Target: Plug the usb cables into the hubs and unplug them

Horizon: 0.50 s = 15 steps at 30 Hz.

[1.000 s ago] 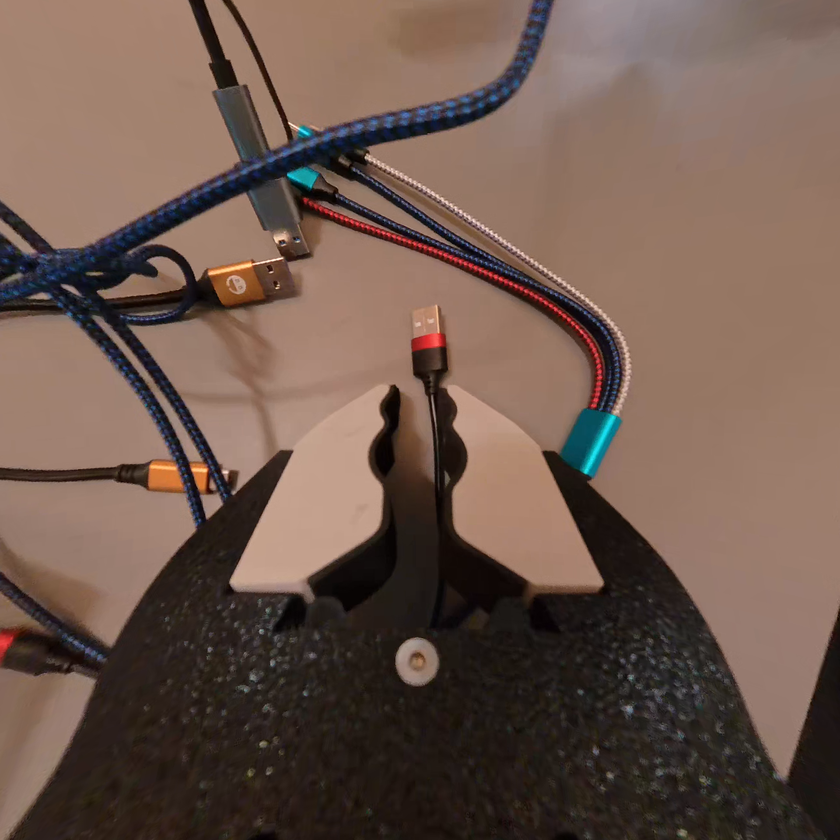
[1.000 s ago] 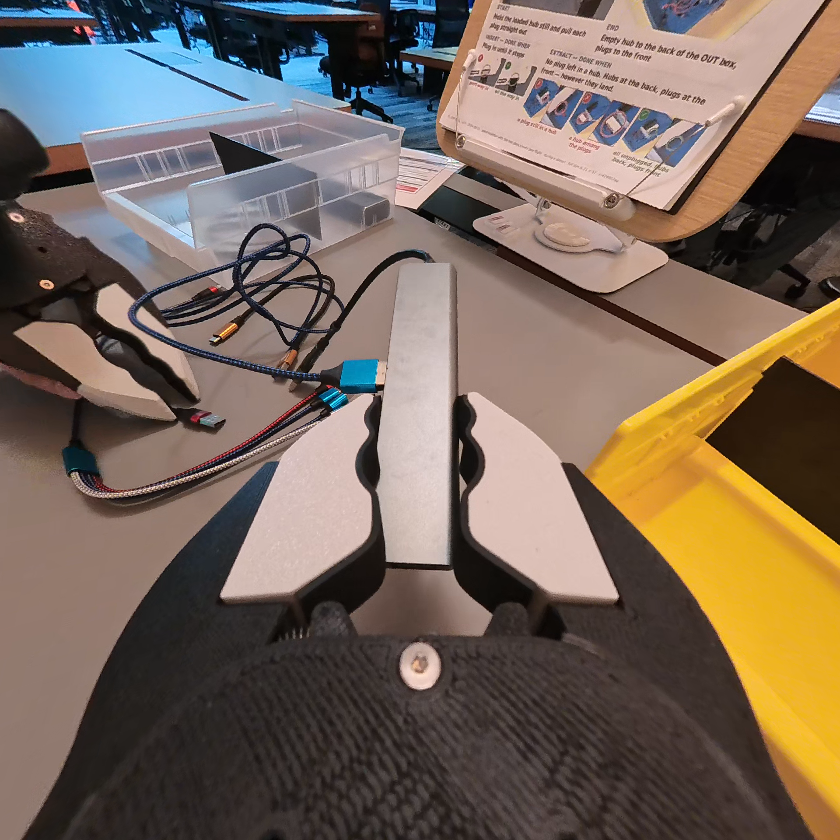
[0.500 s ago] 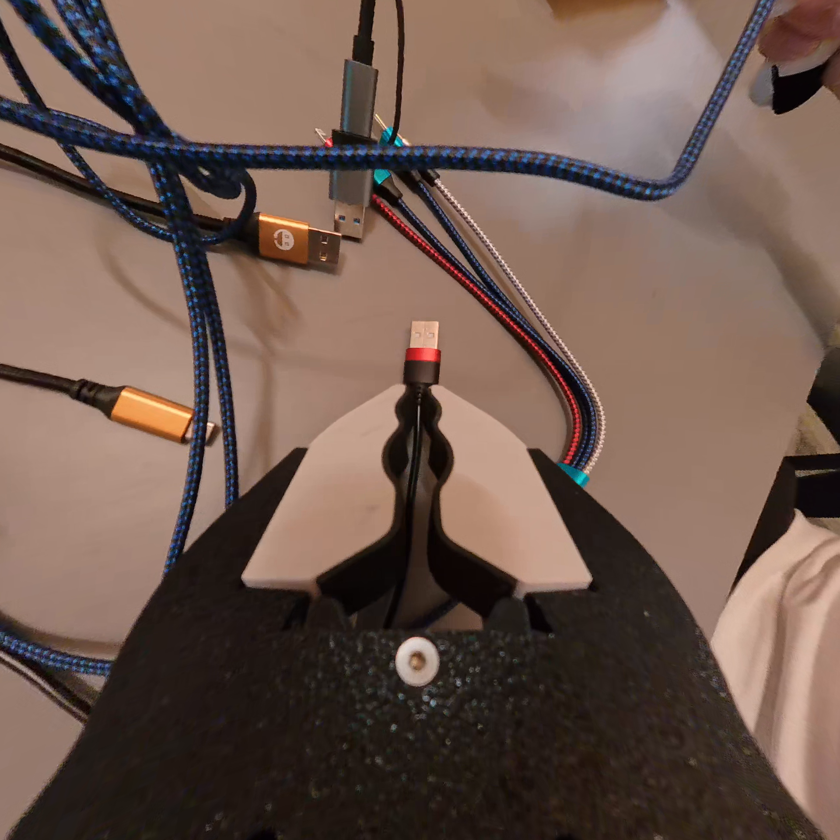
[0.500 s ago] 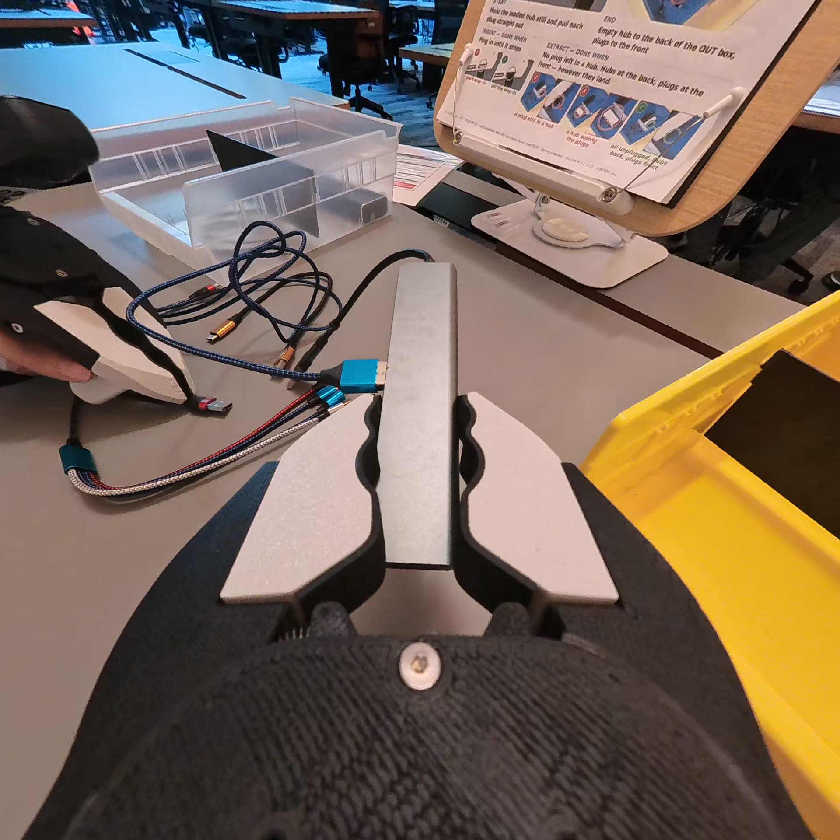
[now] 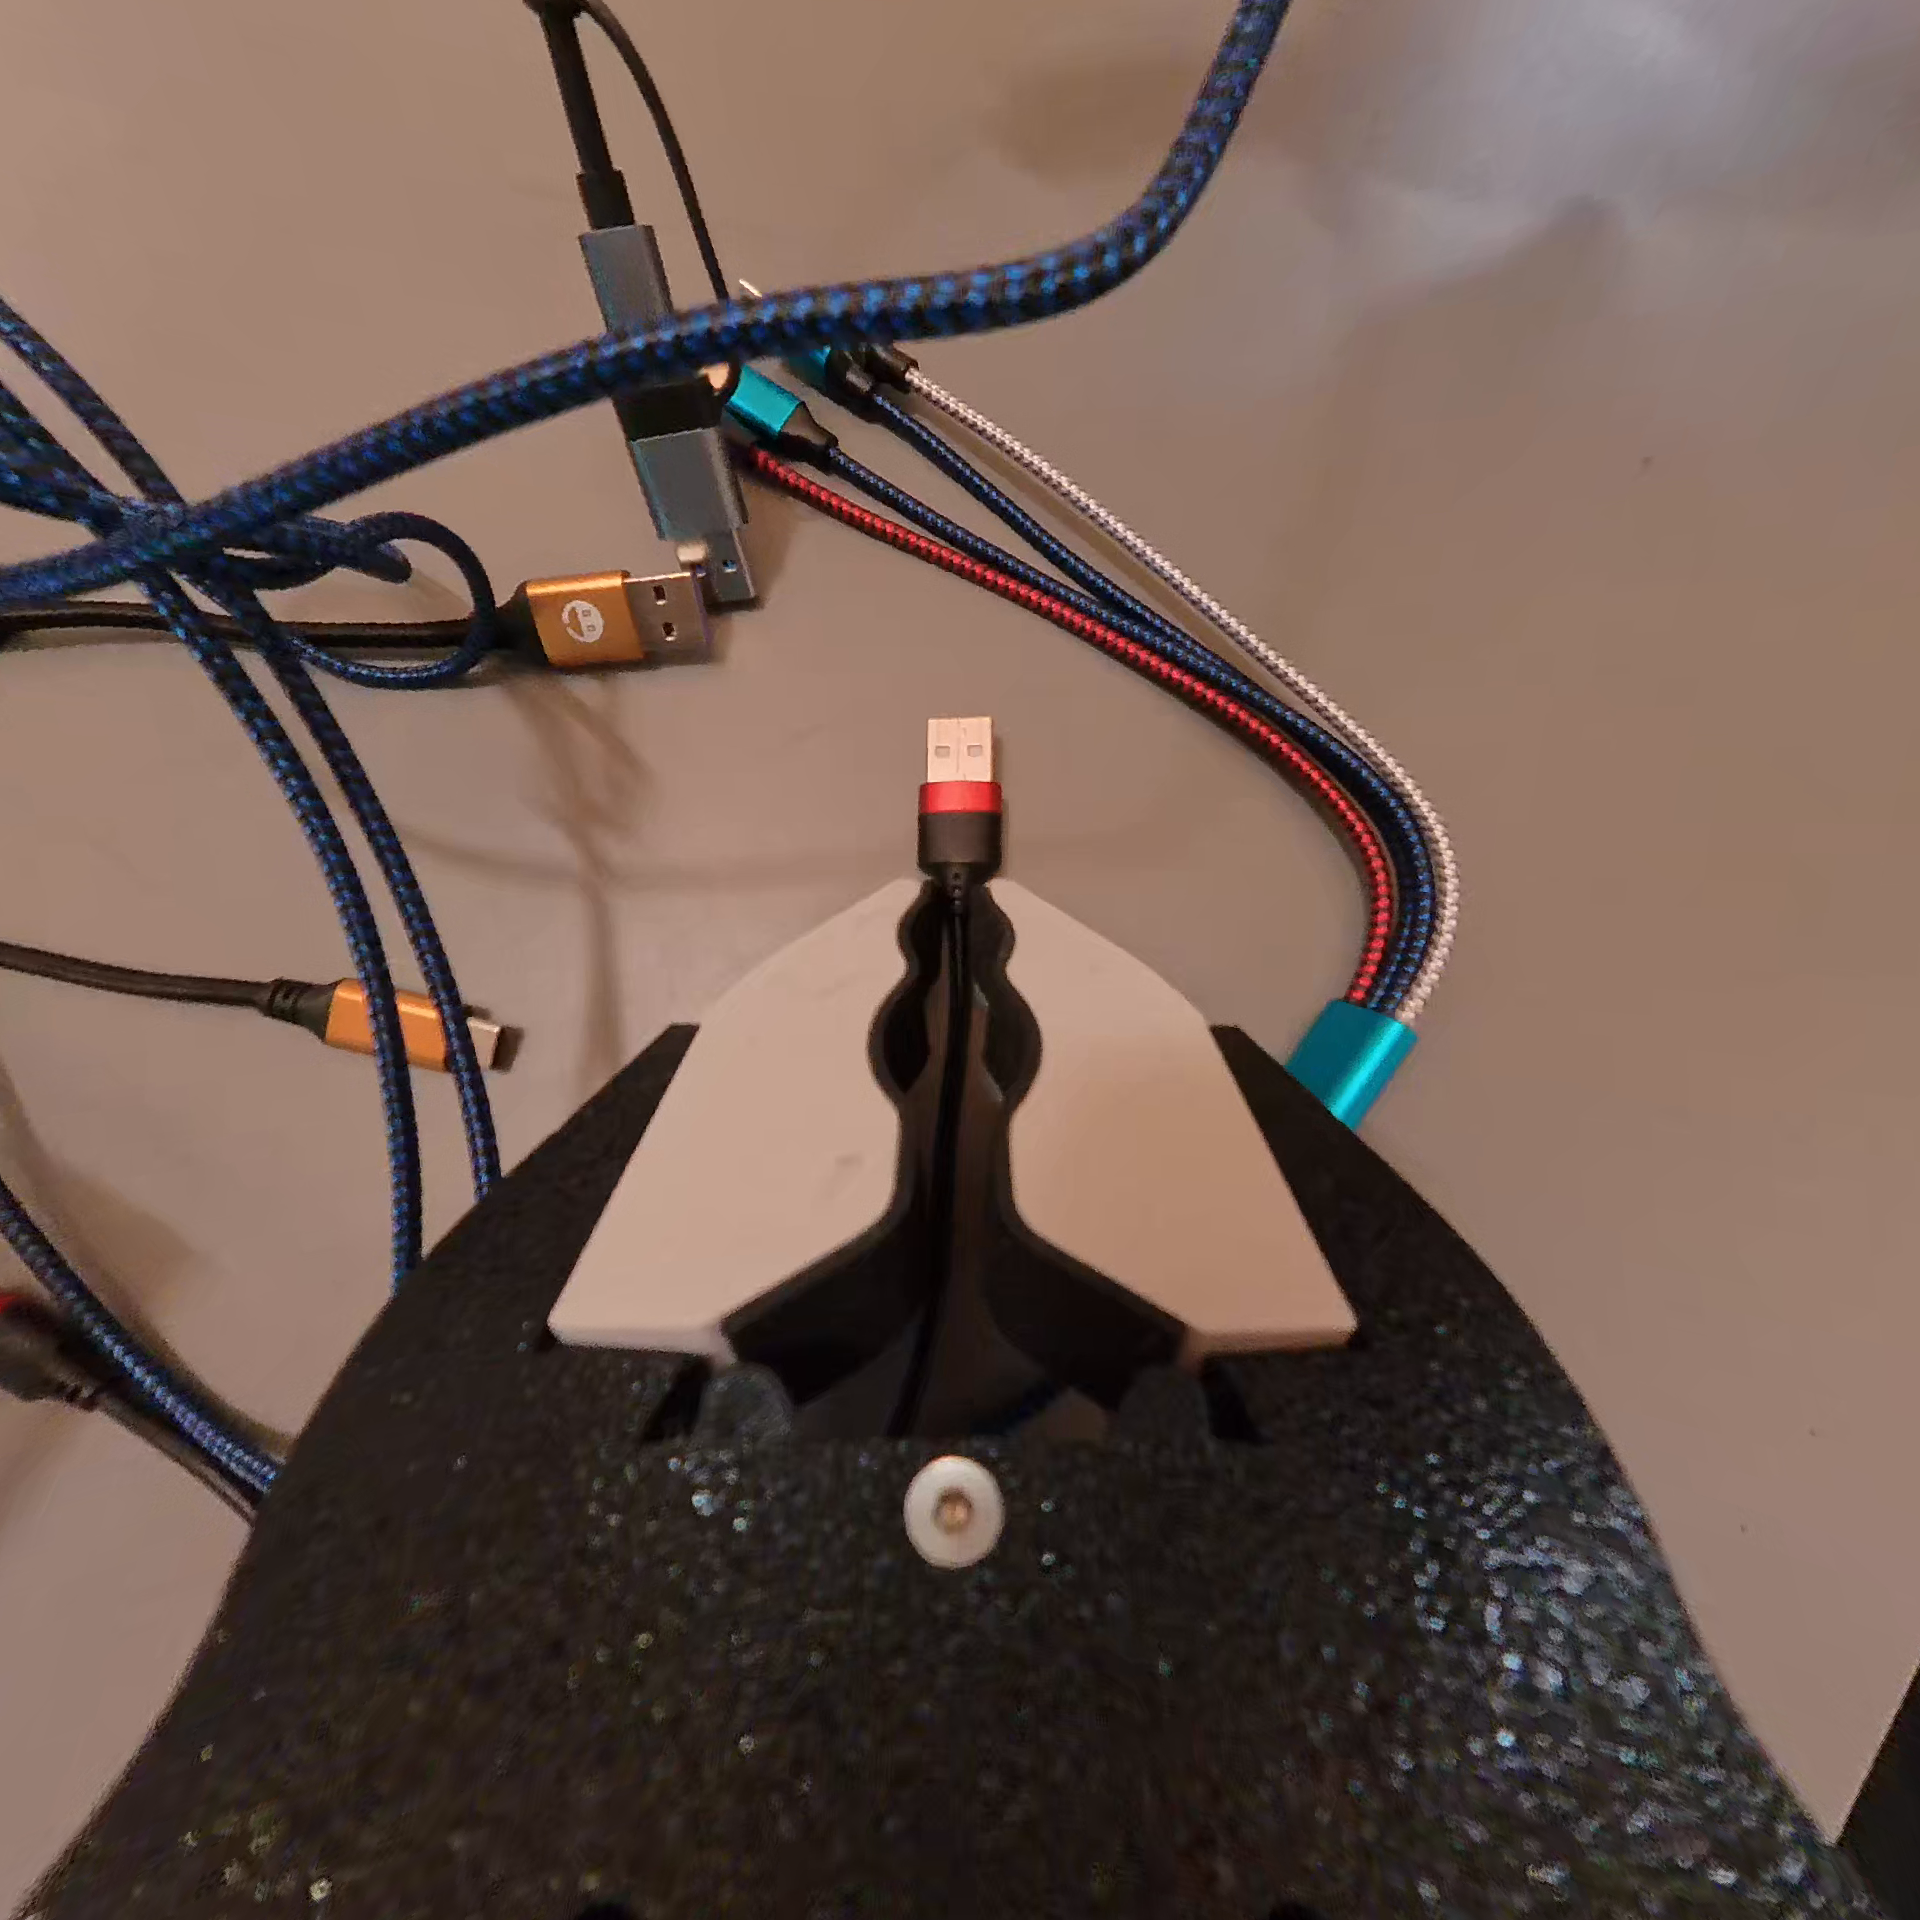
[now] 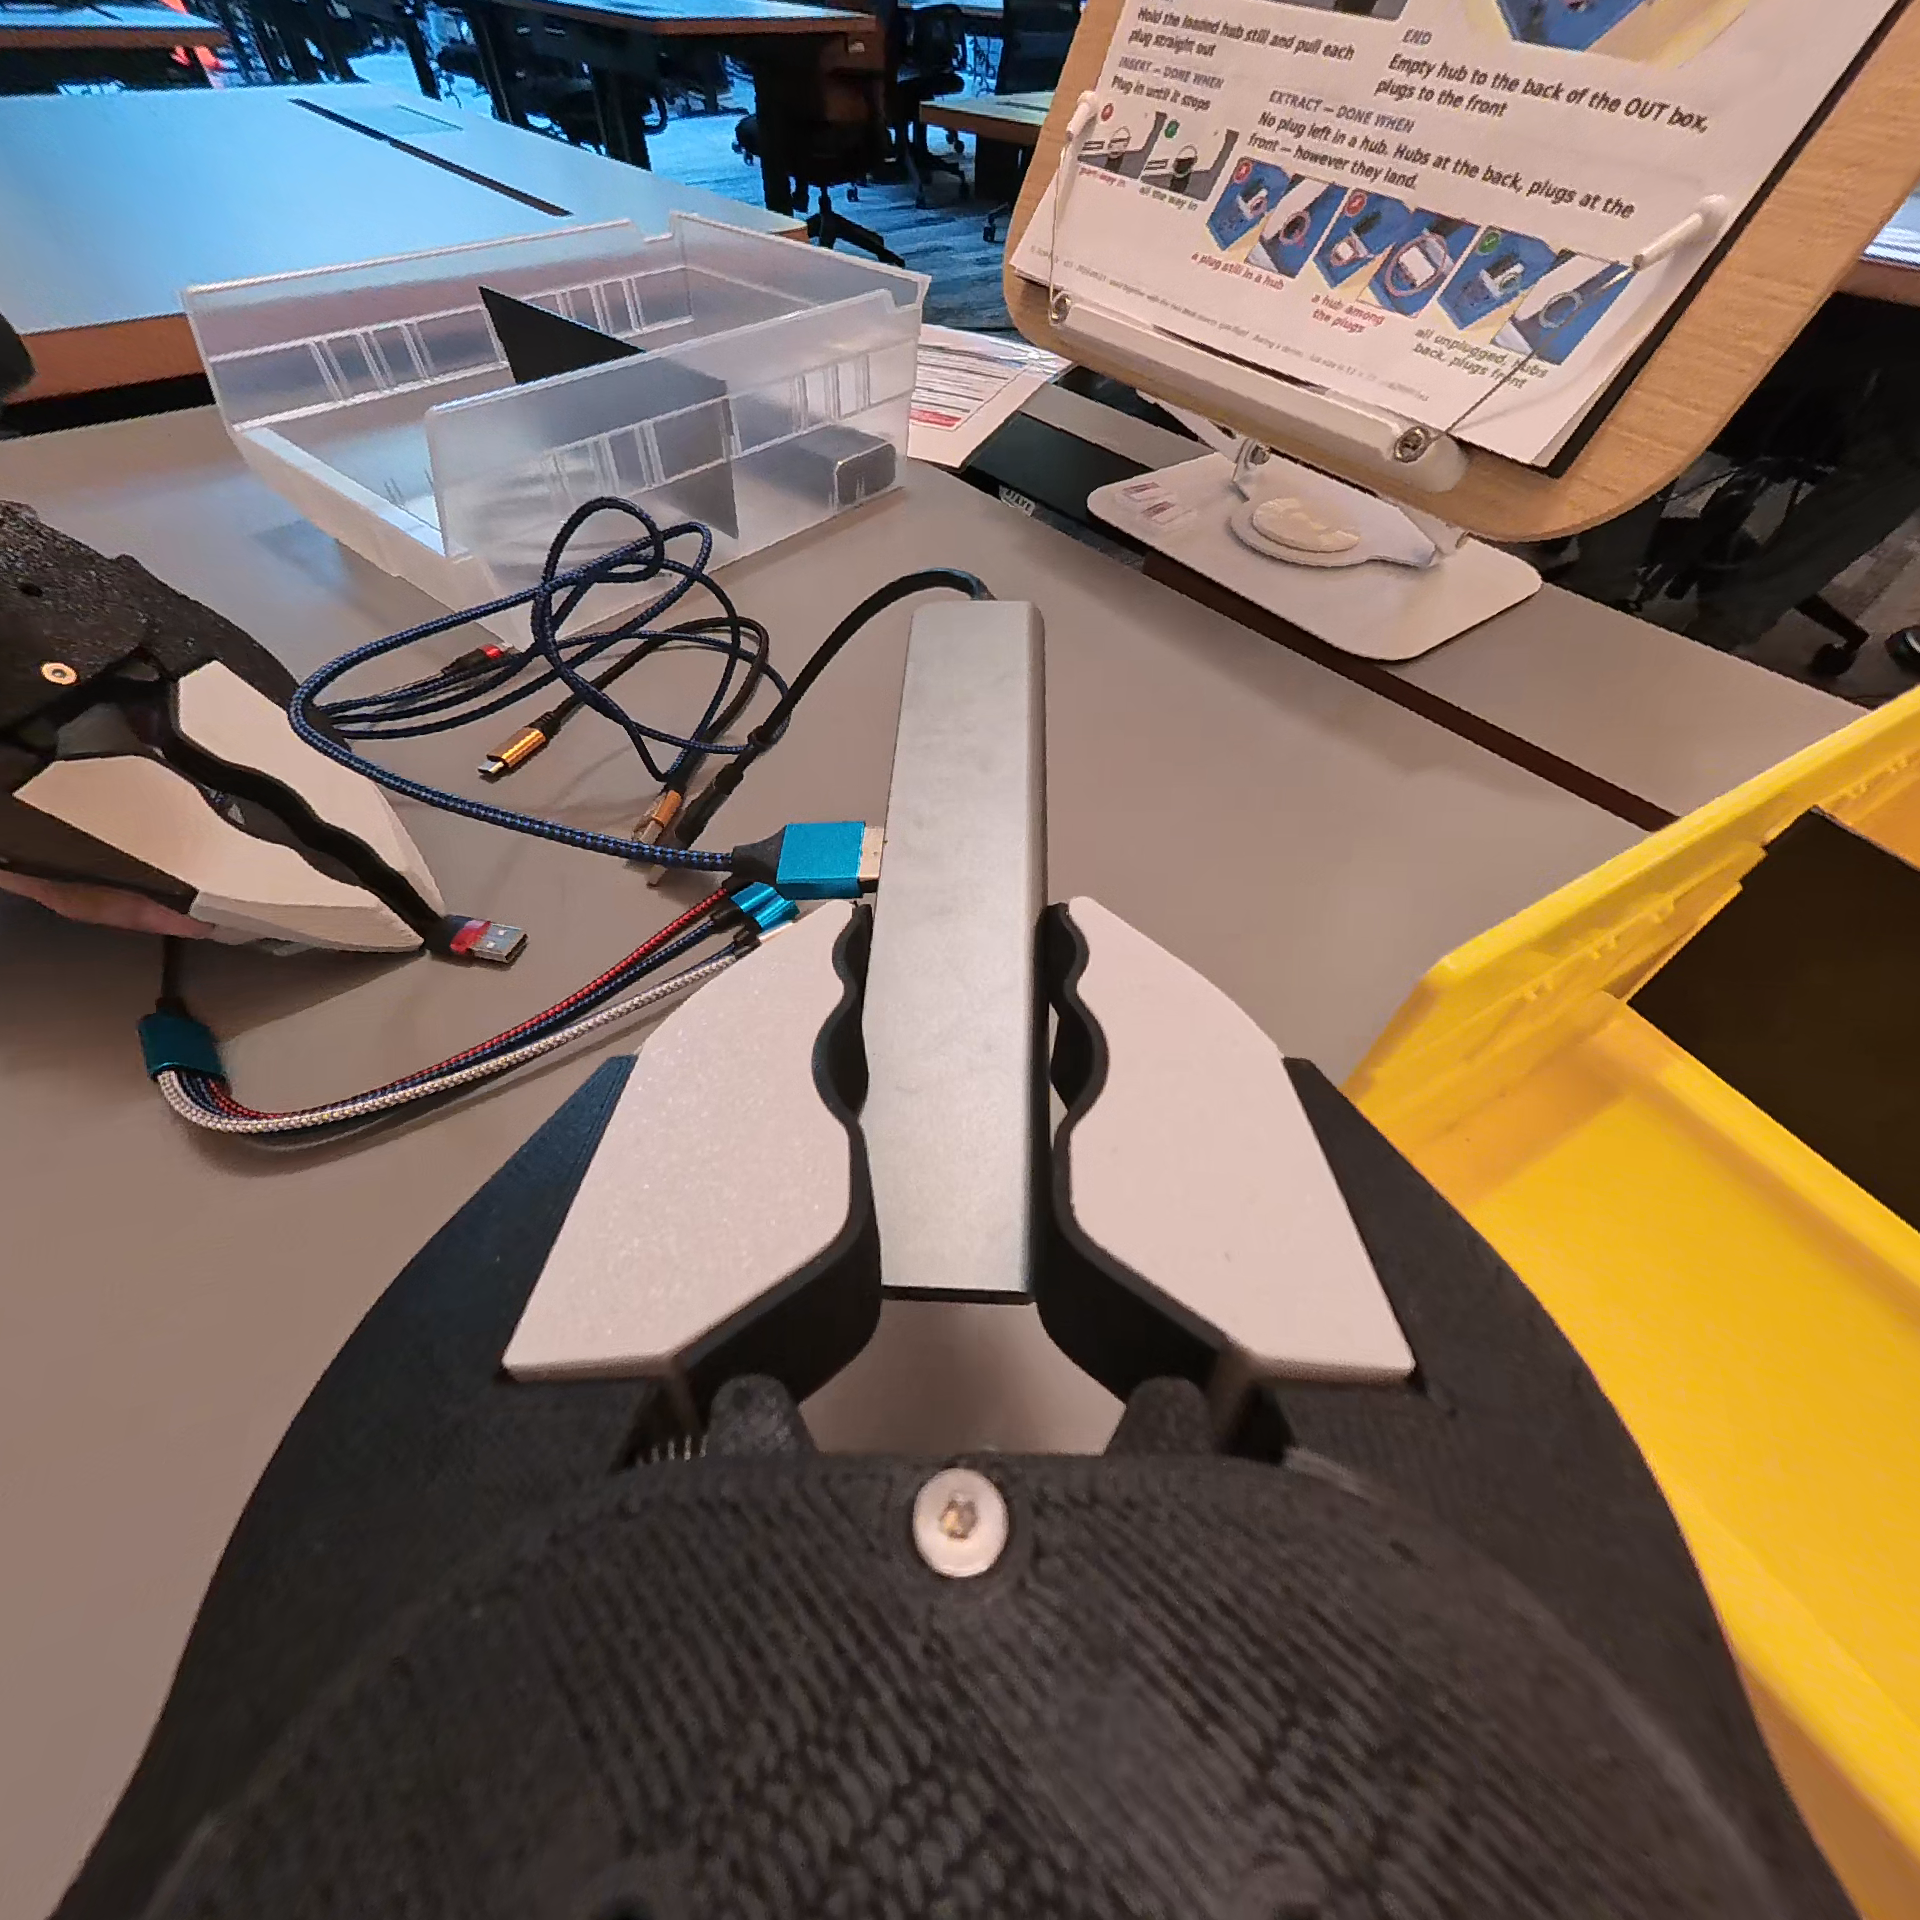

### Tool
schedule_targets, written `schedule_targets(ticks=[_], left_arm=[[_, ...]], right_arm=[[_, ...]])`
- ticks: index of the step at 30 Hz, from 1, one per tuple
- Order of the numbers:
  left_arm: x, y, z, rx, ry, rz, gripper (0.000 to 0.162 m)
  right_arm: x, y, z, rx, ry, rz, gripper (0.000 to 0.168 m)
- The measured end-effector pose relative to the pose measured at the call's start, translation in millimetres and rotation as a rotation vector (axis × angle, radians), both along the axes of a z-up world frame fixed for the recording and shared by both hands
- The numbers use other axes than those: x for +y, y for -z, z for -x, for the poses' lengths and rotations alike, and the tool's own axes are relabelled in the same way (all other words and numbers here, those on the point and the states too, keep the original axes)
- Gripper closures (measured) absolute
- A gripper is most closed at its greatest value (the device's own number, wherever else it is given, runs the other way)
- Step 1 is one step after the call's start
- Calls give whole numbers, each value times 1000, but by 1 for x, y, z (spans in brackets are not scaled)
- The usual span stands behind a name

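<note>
Left wrist view shows the left tongs [image 5: 958, 904] pinching the thin black cable just behind the red plug [image 5: 959, 795], low over the bench [image 5: 1558, 623]. Right tongs [image 6: 951, 925] clamp the grey hub [image 6: 961, 935], where a blue plug [image 6: 821, 858] sits. Plugging-in looks underway; next the red plug needs lining up with a free port.

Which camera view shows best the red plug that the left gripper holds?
The left wrist view. There the red plug stands out straight ahead of the left gripper, sharp and near, with its metal end fully visible. The right wrist view shows the same plug only small and from the side, at the fingertips, low over the table.
</note>
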<state>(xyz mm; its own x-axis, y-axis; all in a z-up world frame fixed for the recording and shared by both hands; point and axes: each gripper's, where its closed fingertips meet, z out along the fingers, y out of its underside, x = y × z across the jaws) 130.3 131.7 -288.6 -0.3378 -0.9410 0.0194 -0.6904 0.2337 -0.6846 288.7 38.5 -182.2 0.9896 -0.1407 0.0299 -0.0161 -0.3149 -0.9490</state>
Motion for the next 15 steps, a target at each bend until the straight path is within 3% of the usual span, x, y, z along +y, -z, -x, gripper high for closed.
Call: schedule_targets(ticks=[7, 9, 15], left_arm=[[-2, -8, 4, -78, 79, -77, 157], [-12, -33, 5, -184, 124, 8, 158], [-40, -145, 29, -505, 337, 513, 158]], right_arm=[[0, -3, 0, -12, 9, -4, 136], [-3, -4, -3, -15, 18, -7, 136], [-5, -5, -7, -6, 27, -15, 136]])
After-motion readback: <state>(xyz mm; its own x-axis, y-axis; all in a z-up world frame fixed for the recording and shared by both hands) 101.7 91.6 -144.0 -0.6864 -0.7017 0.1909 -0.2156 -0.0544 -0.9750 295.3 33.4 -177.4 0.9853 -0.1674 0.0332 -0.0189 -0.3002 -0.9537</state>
